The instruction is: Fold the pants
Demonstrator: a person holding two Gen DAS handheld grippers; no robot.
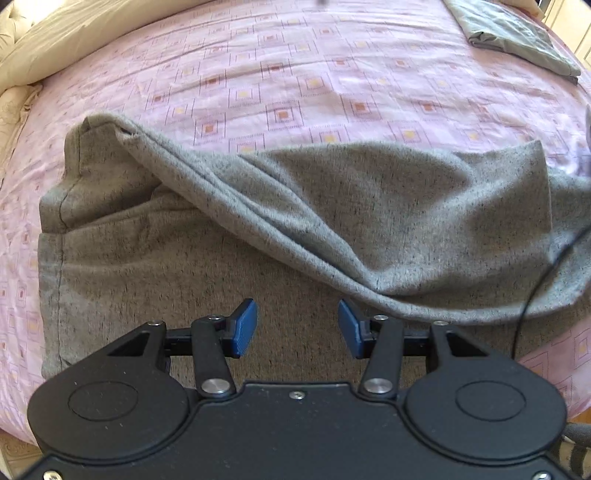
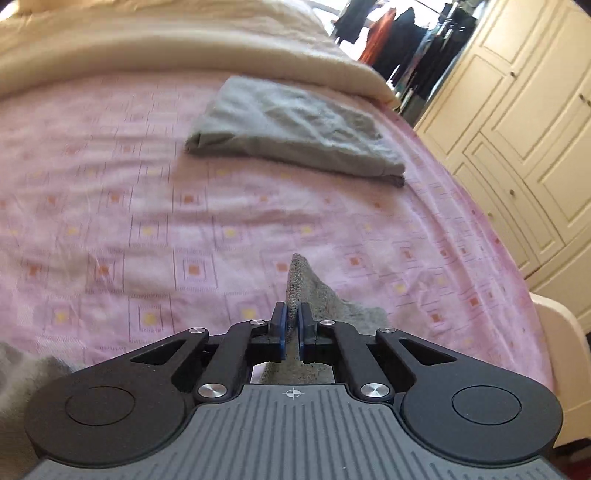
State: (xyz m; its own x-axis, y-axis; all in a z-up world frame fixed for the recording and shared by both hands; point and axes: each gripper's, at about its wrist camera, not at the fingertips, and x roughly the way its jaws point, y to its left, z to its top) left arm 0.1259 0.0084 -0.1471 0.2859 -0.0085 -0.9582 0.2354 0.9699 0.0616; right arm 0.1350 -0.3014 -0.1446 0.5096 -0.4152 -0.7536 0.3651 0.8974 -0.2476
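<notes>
Grey speckled pants (image 1: pixel 332 221) lie on the pink patterned bed sheet (image 1: pixel 295 74), with one layer lifted and draped diagonally from the upper left down to the right. My left gripper (image 1: pixel 297 328) is open and empty, its blue pads just above the flat lower layer of the pants. My right gripper (image 2: pixel 291 332) is shut on a pointed corner of the grey pants fabric (image 2: pixel 303 284), held above the sheet (image 2: pixel 147 221). More of the pants shows blurred at the lower left of the right wrist view (image 2: pixel 22 373).
A folded grey garment (image 2: pixel 291 129) lies farther back on the bed, also in the left wrist view (image 1: pixel 517 33). A cream duvet (image 2: pixel 166 40) is bunched along the far side. Cream wardrobe doors (image 2: pixel 524 110) stand to the right of the bed.
</notes>
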